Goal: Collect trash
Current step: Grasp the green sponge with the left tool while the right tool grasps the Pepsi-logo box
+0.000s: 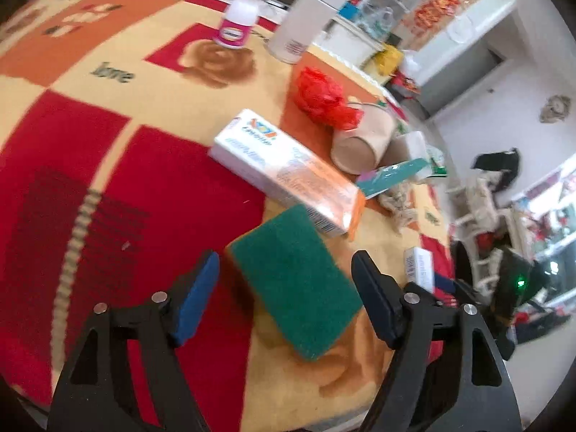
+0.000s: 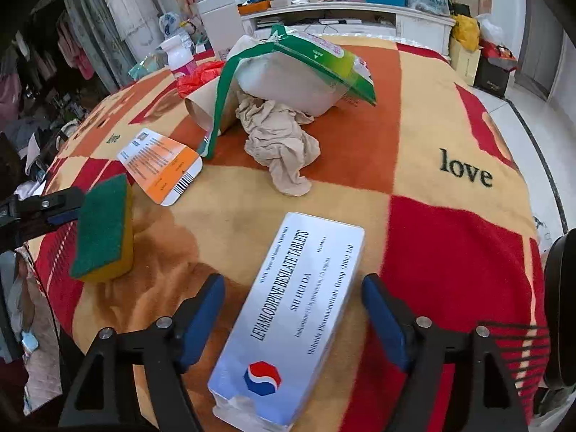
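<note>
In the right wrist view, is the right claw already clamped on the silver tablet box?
No. The silver tablet box lies between the right claw's blue pads with gaps on both sides.

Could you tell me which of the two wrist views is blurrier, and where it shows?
Left wrist view: motion blur smears the orange box print and the sponge edges. Right wrist view: sharp, silver box lettering legible; fisheye bends the blanket edges in both.
</note>
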### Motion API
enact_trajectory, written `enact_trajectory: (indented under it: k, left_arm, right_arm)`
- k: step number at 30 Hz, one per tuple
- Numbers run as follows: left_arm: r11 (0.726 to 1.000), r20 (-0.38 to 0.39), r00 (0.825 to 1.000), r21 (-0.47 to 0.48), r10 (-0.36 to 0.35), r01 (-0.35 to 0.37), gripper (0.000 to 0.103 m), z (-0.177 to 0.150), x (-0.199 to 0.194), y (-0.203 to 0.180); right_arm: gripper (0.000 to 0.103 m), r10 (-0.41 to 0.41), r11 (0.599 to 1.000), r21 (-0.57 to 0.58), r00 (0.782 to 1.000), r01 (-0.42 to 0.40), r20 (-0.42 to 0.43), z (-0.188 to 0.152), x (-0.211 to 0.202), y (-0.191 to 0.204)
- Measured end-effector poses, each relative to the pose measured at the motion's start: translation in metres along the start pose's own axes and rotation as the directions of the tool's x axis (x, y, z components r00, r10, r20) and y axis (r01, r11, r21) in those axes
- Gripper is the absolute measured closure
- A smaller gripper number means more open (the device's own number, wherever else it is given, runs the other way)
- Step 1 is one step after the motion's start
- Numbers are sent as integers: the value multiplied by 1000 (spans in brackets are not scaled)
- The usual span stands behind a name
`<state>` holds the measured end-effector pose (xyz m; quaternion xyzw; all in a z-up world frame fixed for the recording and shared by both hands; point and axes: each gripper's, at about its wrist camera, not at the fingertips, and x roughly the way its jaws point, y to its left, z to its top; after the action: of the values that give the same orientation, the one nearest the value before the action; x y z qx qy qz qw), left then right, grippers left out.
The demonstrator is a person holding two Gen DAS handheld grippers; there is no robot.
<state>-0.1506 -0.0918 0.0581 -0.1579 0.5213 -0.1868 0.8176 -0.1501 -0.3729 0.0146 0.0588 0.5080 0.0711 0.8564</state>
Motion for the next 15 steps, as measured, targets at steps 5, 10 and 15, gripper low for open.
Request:
enact_trajectory:
  k: [5, 10, 15]
  left_arm:
    - [994, 18, 994, -43, 103, -103, 28, -18, 6, -12]
    - [984, 59, 982, -42, 178, -176, 28, -19, 25, -39]
    - [952, 80, 950, 23, 302, -305, 28, -19, 46, -54]
  right_arm:
    - [21, 12, 1000, -12, 1000, -11, 10, -2, 0, 6]
    - [19, 0, 1000, -31, 1000, 0, 16, -7, 1, 9]
    - [18, 11, 1000, -22, 1000, -11, 24, -10, -1, 5]
